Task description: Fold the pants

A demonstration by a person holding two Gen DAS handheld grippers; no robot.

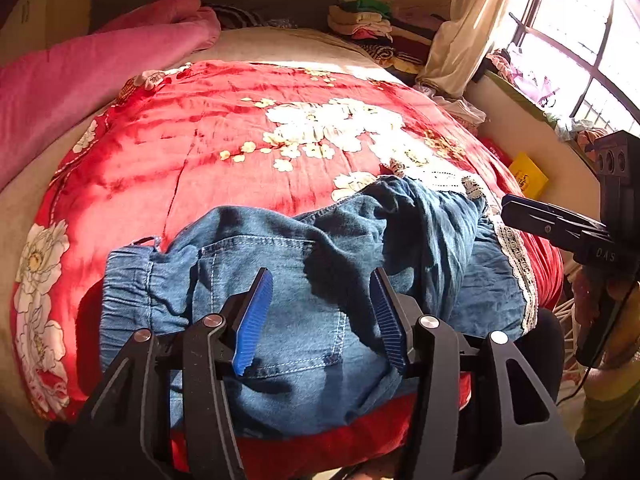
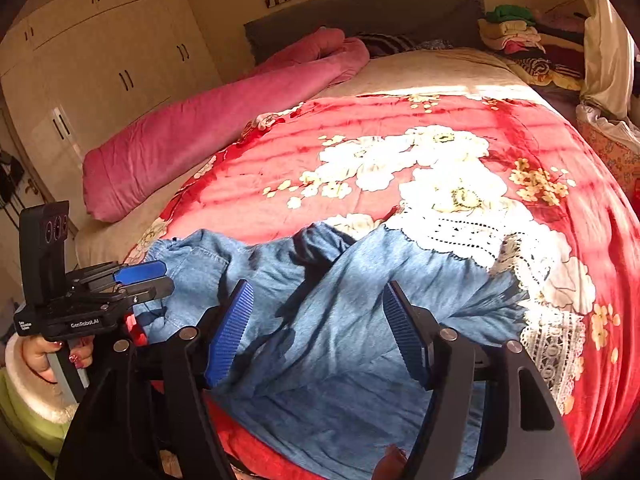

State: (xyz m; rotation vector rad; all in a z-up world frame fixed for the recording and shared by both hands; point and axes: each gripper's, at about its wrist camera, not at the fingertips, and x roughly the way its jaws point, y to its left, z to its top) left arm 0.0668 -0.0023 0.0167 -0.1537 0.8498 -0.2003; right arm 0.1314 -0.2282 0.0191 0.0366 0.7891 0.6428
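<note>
One pair of denim pants (image 1: 304, 280) is seen lying bunched, folded roughly once, on the red floral quilt (image 1: 224, 128) near the bed's front edge; straightening and further folds are judged still undone. Two grippers are counted: left gripper (image 1: 322, 320) and right gripper (image 2: 320, 332), both held open above the cloth, nothing gripped.

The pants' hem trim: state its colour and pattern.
White openwork lace trim on blue denim pants, clearest in the right wrist view.
</note>
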